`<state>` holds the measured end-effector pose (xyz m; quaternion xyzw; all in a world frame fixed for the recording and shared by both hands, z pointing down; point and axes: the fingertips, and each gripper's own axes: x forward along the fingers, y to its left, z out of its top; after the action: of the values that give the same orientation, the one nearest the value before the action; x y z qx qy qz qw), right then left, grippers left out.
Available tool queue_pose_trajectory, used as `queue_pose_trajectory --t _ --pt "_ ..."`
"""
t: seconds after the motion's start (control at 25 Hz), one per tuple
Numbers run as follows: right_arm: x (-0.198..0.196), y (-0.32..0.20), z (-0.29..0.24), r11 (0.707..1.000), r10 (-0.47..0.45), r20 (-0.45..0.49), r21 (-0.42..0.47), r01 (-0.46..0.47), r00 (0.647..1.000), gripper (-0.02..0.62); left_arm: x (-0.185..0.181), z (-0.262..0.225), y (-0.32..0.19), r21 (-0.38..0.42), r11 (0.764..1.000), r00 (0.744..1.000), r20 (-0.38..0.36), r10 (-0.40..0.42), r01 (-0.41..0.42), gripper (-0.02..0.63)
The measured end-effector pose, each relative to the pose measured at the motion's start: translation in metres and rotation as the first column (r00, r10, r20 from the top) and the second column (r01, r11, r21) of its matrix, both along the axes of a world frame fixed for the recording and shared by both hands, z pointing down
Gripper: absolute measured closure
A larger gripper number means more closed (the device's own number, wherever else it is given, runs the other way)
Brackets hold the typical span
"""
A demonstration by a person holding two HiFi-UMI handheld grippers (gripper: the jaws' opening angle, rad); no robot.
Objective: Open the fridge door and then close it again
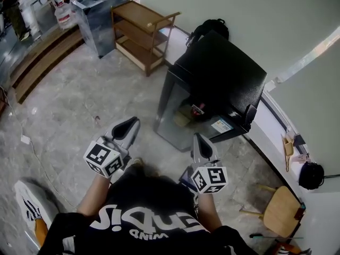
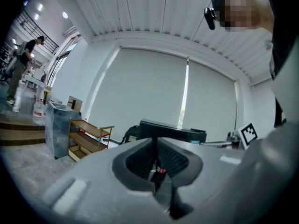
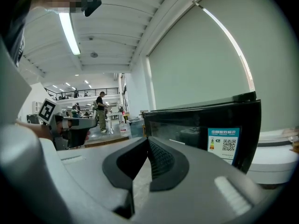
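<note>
A small black fridge (image 1: pixel 223 73) stands on the floor by the wall, and its glass door (image 1: pixel 178 113) looks closed. The door carries a label (image 1: pixel 220 125). Both grippers hang in the air in front of it, short of the door. My left gripper (image 1: pixel 130 125) points toward the fridge's left front, its tips together and nothing between them. My right gripper (image 1: pixel 201 138) is shut and empty, close to the door's lower edge. The left gripper view shows the fridge (image 2: pixel 173 132) beyond the closed left gripper (image 2: pixel 155 141). In the right gripper view the fridge (image 3: pixel 201 125) fills the right behind the closed right gripper (image 3: pixel 148 141).
A wooden shelf unit (image 1: pixel 141 33) and a metal cabinet (image 1: pixel 98 15) stand left of the fridge. A black backpack (image 1: pixel 210 28) lies behind it. At the lower right is a wooden chair (image 1: pixel 281 211). Steps (image 1: pixel 42 57) run along the far left. A person (image 3: pixel 100 108) stands far off.
</note>
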<state>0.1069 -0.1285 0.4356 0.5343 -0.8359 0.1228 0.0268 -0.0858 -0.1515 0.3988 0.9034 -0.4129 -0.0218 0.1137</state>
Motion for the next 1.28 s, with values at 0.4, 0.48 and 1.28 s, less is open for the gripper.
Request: queue_pose_trajectory --t 0.4,0.48,1.28 --pt "-0.002 -0.020 0.000 1.000 0.029 0.006 -0.002 -0.029 1.000 0.598 0.002 0.007 -0.027 -0.021 0.999 0.999 0.002 0.040 -0.040 0.413" --pt "-0.003 -0.024 0.001 1.000 0.030 0.009 -0.003 -0.030 1.000 0.598 0.003 0.008 -0.033 -0.023 0.999 0.999 -0.003 0.047 -0.047 0.377" --pt "0.005 -0.052 0.000 0.995 0.104 0.017 -0.010 -0.104 0.994 0.598 0.040 0.036 -0.119 -0.037 0.986 0.984 0.070 0.165 -0.163 0.379"
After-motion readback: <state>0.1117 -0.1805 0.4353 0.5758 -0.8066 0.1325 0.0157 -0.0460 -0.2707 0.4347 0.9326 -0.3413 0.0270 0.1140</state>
